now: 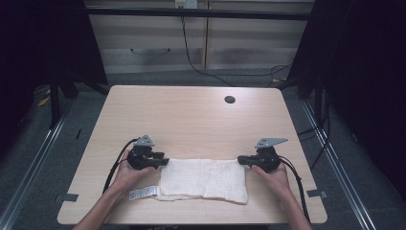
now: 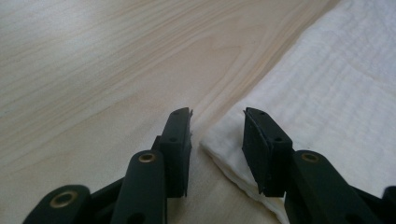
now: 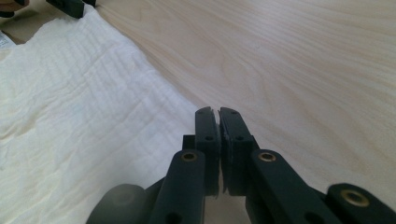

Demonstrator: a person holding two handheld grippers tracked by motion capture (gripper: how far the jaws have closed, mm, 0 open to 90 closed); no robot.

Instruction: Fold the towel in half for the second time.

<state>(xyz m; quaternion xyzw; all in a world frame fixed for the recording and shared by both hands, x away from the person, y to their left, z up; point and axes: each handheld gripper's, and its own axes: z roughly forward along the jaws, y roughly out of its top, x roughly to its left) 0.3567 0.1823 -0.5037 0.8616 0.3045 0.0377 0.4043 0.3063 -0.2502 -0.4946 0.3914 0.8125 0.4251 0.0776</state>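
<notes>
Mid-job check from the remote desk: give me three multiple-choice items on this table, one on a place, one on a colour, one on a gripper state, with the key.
1. Where does the white cloth lie on the table?
A. Along the near edge, between the two grippers
B. At the far edge, by the round hole
C. Hanging off the left side

2. What colour is the tabletop?
A. Black
B. Light wood
C. Blue

3. How do the jaws of the left gripper stand?
A. Pressed flat together
B. Clamped on a cable
C. Apart, with the cloth corner between them

Key: 1 A, the high view shows the cloth near the person, with the left gripper at one end and the right gripper at the other. 2 B, pale wood grain shows in all views. 3 C, the left gripper view shows a clear gap over the corner.
</notes>
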